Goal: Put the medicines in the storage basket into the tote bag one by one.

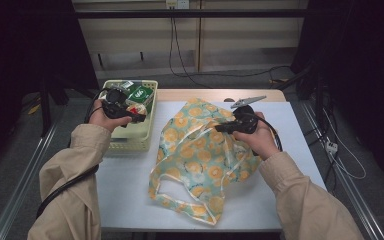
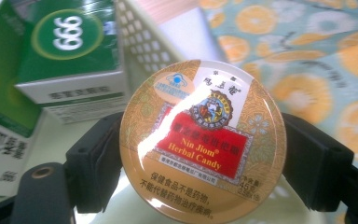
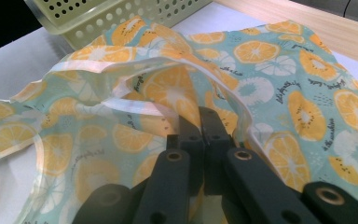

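The left gripper (image 1: 130, 114) has its jaws clamped on a round candy tin (image 2: 203, 140), gripping it by the rim on either side, with the lid and its red label facing the camera that rides on that gripper. From above, the tin sits over the pale yellow basket (image 1: 130, 142) at the left of the tabletop (image 1: 130, 200), right beside the green boxes (image 1: 141, 94) that lie in the basket. So, as I read it, the picking is done: one item is out of the pile and held clear of the others.

The right gripper (image 3: 200, 123) has its jaws pressed together on a fold of the orange-print bag (image 1: 200, 150), pinching the fabric near the pale edge of its mouth. The bag lies spread and rumpled in the middle of the tabletop, its handles trailing toward the person. The mouth looks lifted a little, but I cannot tell how wide it gapes.

What is left, I would judge, is most of the job: the tin has to cross from the basket to the bag and go in through the opening, and the boxes in the basket seem to be waiting for the same trip.
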Demonstrator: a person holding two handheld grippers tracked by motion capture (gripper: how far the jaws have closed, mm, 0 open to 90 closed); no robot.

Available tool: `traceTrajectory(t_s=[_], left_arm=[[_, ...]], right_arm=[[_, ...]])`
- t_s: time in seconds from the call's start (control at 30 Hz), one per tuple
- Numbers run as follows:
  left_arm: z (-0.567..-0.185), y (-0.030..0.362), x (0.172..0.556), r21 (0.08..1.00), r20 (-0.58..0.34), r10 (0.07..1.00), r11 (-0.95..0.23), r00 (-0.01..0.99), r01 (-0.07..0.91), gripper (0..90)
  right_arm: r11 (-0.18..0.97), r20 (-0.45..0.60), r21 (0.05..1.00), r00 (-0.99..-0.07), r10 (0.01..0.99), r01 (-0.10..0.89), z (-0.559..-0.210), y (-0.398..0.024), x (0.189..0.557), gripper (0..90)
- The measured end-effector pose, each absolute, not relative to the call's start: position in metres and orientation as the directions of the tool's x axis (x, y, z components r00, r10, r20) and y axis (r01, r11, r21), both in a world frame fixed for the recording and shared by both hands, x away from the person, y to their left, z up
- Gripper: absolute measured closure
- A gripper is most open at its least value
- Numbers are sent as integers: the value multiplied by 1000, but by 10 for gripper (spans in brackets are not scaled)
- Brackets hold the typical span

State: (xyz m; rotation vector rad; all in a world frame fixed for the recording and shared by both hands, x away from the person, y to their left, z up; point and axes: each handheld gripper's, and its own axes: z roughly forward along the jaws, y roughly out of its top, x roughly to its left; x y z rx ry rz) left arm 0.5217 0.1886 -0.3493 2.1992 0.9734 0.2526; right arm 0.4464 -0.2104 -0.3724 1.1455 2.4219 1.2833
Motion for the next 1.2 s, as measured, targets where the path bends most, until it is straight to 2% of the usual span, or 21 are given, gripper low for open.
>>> traceTrajectory(t_s=[0.27,0.7,1.2], left_arm=[[-338,167,502,690,-119,653,-487,748,535,206],[-317,117,447,733,-114,494,-544,862,409,206],[-338,73,411,736,-146,362,-582,921,345,206]], right_arm=[[338,191,760,-687,701,556,-373,-209,446,897],[332,194,759,-682,705,560,-375,-205,448,898],[326,193,762,-677,710,559,-374,-203,448,898]])
